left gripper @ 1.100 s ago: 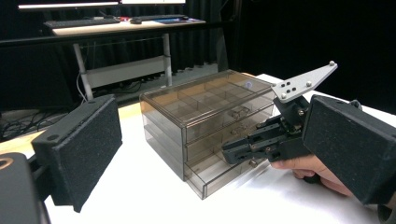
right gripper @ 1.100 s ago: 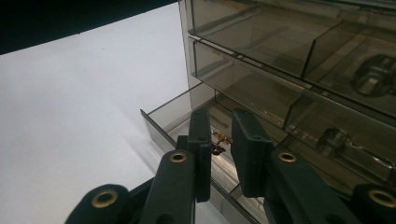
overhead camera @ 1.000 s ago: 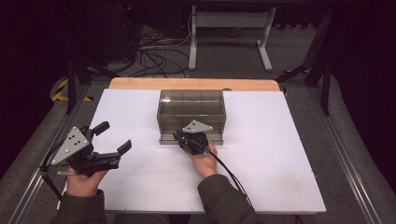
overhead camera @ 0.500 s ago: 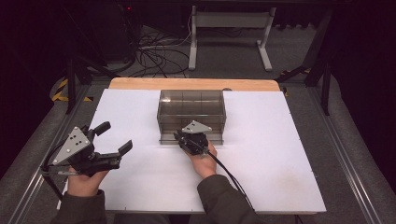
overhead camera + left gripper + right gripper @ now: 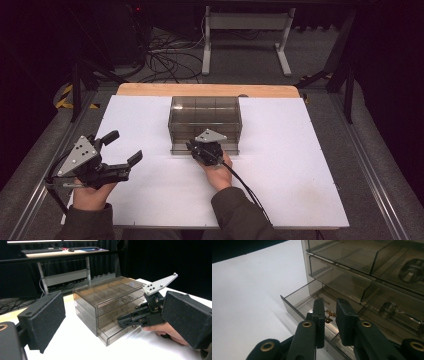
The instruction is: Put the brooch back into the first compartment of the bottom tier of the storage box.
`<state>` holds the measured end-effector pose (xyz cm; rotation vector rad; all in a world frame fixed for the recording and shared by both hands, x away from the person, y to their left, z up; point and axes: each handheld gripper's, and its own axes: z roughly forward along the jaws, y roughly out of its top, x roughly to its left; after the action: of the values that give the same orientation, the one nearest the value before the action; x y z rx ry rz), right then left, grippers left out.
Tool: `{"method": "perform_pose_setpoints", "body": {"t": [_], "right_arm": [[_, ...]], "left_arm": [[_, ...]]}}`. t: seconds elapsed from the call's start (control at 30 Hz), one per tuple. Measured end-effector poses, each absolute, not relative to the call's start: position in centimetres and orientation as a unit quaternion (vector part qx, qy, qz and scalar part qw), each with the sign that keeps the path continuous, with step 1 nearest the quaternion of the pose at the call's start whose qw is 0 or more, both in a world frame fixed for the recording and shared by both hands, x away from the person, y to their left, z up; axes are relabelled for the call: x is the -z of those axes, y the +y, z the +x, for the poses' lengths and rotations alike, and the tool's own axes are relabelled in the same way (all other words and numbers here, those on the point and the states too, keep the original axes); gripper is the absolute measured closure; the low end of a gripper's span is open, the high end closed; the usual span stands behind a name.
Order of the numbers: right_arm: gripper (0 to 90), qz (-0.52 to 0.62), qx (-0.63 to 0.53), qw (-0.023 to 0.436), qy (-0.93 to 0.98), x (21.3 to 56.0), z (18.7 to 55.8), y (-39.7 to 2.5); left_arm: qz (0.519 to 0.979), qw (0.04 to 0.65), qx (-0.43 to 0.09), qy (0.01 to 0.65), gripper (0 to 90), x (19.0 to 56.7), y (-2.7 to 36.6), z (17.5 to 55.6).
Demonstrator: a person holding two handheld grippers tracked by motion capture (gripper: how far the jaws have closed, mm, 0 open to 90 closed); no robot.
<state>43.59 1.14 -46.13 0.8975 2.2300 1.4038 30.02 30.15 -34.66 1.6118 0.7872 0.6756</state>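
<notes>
Since a second ago little has moved: the bottom drawer point(image 5: 317, 298) of the smoky drawer box point(image 5: 205, 117) is slid out a little. The left gripper point(image 5: 119, 151) sits at eight o'clock on the table point(image 5: 300, 165), jaws wide and empty. At centre, the right gripper point(image 5: 329, 315) reaches into the drawer, its jaws narrowly parted around a small gold piece point(image 5: 328, 316); whether they pinch it I cannot tell.

A lab or recording studio: black curtains point(image 5: 175, 262) close in the space, a white board point(image 5: 280, 165) covers the surface, loose cables point(image 5: 167, 57) lie on the grey floor, and a desk point(image 5: 62, 252) with a keyboard point(image 5: 37, 250) stands behind.
</notes>
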Motion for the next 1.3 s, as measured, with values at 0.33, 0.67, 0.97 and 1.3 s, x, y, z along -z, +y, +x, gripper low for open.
{"method": "perform_pose_setpoints", "body": {"t": [0.33,0.67,0.97,1.3], "right_arm": [[74.0,0.315,-0.502,0.175,0.786,46.0,43.6,1.0],[67.3,0.312,-0.505,0.176,0.785,45.5,43.3,0.6],[55.0,0.307,-0.52,0.175,0.777,44.4,42.6,-0.4],[43.0,0.309,-0.525,0.181,0.772,44.0,42.3,-1.1]], "left_arm": [[0.688,0.575,-0.289,0.336,5.9,34.7,30.2,30.0],[0.686,0.575,-0.29,0.338,5.9,34.6,30.4,30.0],[0.687,0.575,-0.291,0.336,5.9,34.6,30.3,30.0],[0.687,0.573,-0.291,0.338,5.8,34.7,30.3,30.0]]}}
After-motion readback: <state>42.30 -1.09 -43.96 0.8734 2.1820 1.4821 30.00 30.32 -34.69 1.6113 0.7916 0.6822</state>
